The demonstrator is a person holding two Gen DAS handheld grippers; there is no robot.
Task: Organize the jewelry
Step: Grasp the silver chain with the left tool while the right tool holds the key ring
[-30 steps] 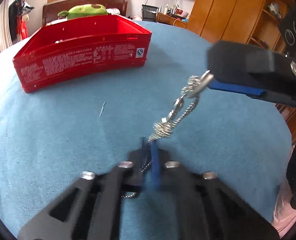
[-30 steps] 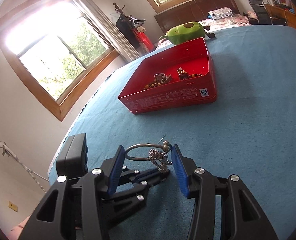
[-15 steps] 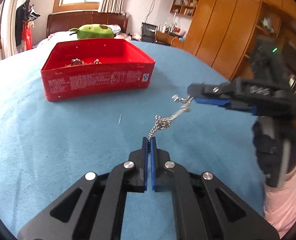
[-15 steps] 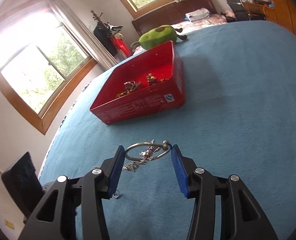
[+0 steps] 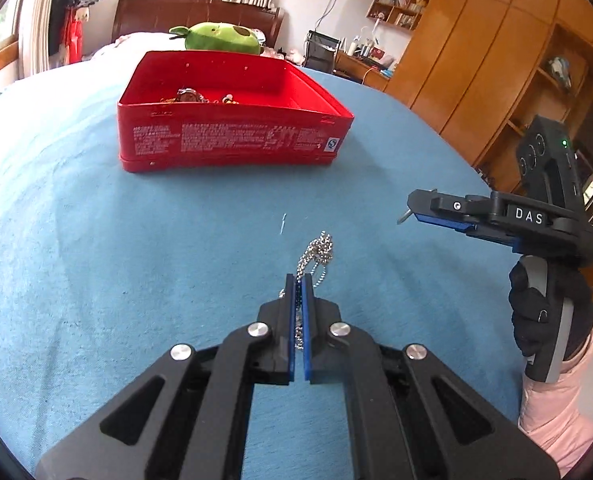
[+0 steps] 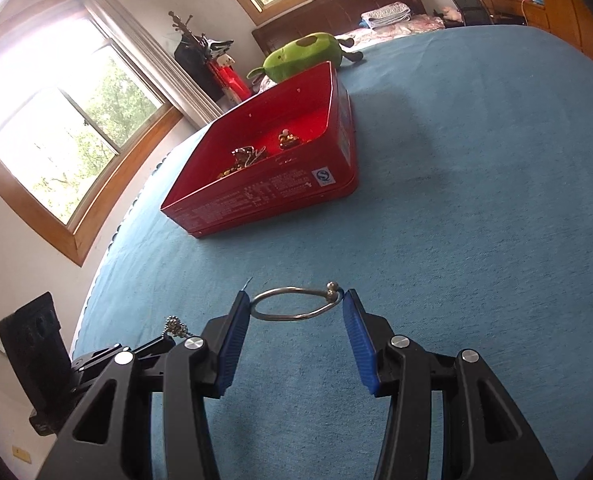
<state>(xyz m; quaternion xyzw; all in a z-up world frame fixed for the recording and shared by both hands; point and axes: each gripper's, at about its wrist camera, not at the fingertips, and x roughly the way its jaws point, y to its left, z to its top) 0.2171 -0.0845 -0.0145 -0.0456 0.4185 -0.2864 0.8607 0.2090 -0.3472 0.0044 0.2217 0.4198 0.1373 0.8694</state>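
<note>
We had the left gripper (image 5: 298,280) clamped on the ball chain (image 5: 319,249), kept off the blue surface (image 5: 136,272). Our right gripper (image 6: 296,304) pinched the silver ring (image 6: 292,305) across its width, pads part-spread, likely bound for the red tin (image 6: 264,192) at 11 o'clock.

The shiny silver metal bead chain (image 5: 316,254) and smooth metal ring (image 6: 294,304) gleam. The red tin box (image 5: 232,140) looks glossy. The blue cloth (image 5: 96,240) looks soft and matt.
</note>
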